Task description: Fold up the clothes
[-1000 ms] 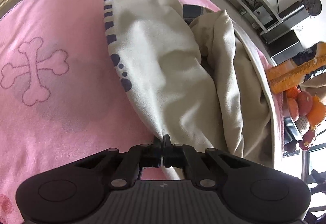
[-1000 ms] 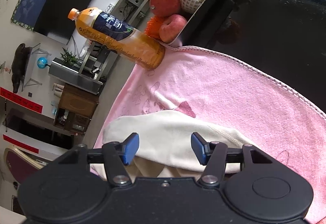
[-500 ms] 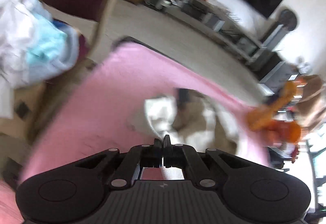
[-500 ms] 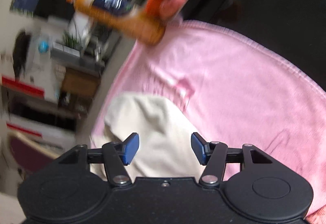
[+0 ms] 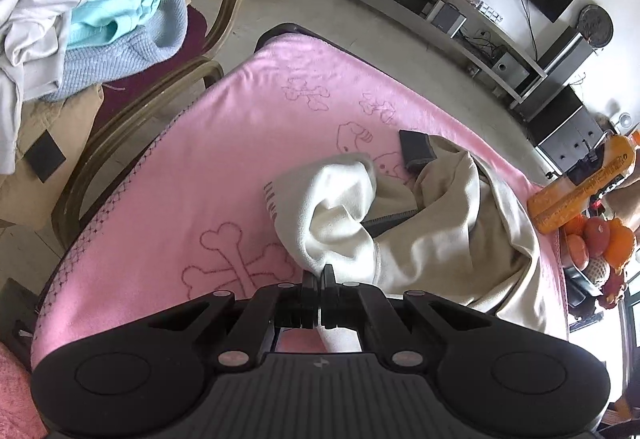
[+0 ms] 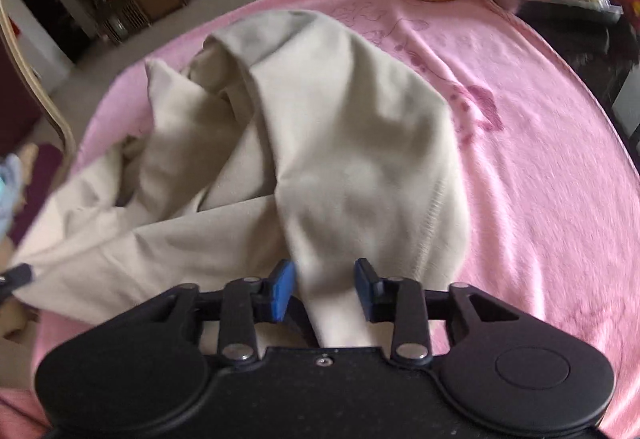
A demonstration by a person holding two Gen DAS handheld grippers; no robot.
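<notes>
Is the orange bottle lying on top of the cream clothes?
No, the orange bottle sits at the pink blanket's edge, apart from the cream clothes.

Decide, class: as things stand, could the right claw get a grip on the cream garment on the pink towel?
Probably yes. The right claw already has a fold of the cream garment between its blue pads, which have been closing; nothing blocks it.

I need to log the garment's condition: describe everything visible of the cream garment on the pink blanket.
The cream garment is soft, fleece-like cloth with dark printed lettering along one edge and a dark patch at its far end. It lies crumpled and unfolded on the pink blanket. The left gripper is shut on one edge; the right gripper has just been closing with a bunched fold between its blue pads.
</notes>
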